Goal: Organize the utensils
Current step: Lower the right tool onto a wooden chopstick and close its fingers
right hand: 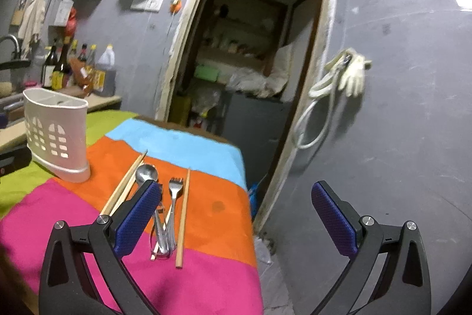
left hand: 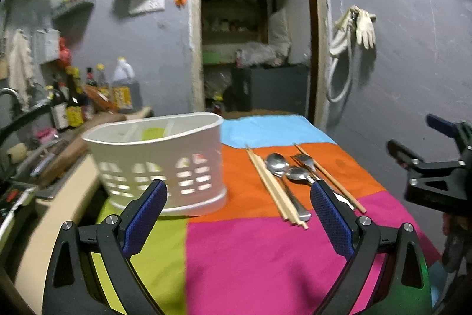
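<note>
Left gripper (left hand: 237,198) wide, empty, above table (left hand: 250,250). Right gripper (right hand: 236,197) wide, empty. Spoons (left hand: 277,163), fork (left hand: 303,161), chopsticks (left hand: 273,188) flat on orange patch, right of white utensil basket (left hand: 165,164).

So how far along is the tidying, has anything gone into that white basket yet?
Barely started. The white basket seems to hold no cutlery, though its inside is only partly visible. Nothing is in hand: the left gripper and right gripper are both open and empty. The chopsticks, spoons and fork lie on the cloth.
</note>
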Demonstrator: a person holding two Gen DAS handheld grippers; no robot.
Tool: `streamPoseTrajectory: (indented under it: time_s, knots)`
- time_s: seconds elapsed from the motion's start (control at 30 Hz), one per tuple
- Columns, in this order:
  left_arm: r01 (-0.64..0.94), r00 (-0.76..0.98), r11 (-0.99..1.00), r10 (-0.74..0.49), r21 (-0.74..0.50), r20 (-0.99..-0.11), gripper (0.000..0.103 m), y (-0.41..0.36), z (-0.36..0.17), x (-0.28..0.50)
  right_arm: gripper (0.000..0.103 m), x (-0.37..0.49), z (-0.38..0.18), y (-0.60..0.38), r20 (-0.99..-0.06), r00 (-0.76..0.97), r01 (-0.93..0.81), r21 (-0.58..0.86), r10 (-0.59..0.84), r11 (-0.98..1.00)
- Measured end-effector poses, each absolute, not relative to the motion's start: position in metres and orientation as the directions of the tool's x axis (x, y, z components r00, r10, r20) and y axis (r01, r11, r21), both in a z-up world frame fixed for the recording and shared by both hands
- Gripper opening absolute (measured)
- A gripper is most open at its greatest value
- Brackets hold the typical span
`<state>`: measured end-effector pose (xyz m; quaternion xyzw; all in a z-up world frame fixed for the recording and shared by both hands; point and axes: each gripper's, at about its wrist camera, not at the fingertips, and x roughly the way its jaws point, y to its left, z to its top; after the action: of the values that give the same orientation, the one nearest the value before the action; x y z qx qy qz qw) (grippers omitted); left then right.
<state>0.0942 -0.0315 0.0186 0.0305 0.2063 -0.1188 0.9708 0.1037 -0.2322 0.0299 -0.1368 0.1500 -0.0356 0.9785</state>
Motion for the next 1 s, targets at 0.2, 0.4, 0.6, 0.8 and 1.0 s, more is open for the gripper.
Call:
streamPoseTrajectory:
  time_s: [0.2,0.4,0.6,0.8,1.0]
  knots:
    - [0.269,0.816,0.963,-0.243,-0.028,-0.525,0.095,-0.047,0.008,0.136,0.103,0.153,0.025,-0.242,-0.429,0.903,-0.083,-0.195,-0.009,0.977]
    - [0.276,0.767,0.961,-0.237,-0.028,-0.596,0.082,-0.057,0.001,0.166,0.094,0.196,0.006,-0.257,-0.569,0.816,-0.162,-0.053,0.104,0.985]
    - [0.298,0.702,0.954,-0.245,-0.037,-0.668,0.054,-0.068,-0.010,0.197,0.073,0.220,-0.015,-0.266,-0.664,0.726,-0.198,0.048,0.179,0.979]
    - [0.312,0.627,0.948,-0.255,-0.062,-0.736,0.030,-0.074,-0.027,0.230,0.051,0.239,-0.028,-0.263,-0.726,0.660,-0.235,0.048,0.196,0.971]
    - [0.290,0.566,0.952,-0.257,-0.102,-0.784,0.020,-0.071,-0.041,0.257,0.036,0.260,-0.038,-0.269,-0.767,0.598,-0.241,0.104,0.232,0.965]
